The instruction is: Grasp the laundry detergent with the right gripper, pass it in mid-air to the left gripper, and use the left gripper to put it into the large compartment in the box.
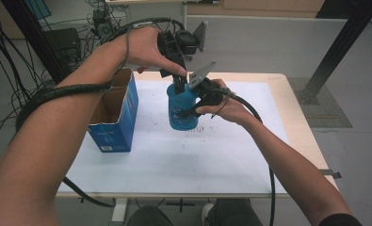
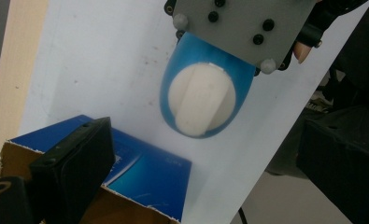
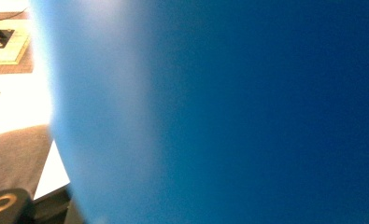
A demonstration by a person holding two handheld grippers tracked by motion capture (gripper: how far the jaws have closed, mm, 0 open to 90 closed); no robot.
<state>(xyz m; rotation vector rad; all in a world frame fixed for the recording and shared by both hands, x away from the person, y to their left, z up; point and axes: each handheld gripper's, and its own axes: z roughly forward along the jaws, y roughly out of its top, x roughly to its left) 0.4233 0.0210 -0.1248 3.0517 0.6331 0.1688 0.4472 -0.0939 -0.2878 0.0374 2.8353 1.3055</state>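
1. An open blue cardboard box (image 1: 114, 113) stands on the left part of the counter (image 1: 230, 155), its flaps up and its brown inside showing.
2. The left gripper (image 1: 178, 75) hangs above the blue jar (image 1: 182, 109), pointing down at its top. In the left gripper view its two black jaws stand wide apart with nothing between them — released, and clear of the lid.
3. The blue jar is held just above the white sheet near the middle of the counter, right of the box. It is a rounded blue plastic container; seen from above, it carries a white lid (image 2: 202, 99) with a raised bar across it.
4. The right gripper (image 1: 193, 106) comes in from the right and is clamped on the jar's side — the right gripper view is pressed up against the blue wall, blurred by closeness.
5. A grey plate (image 2: 245, 28) on the right gripper overlaps the jar's far edge in the left gripper view.
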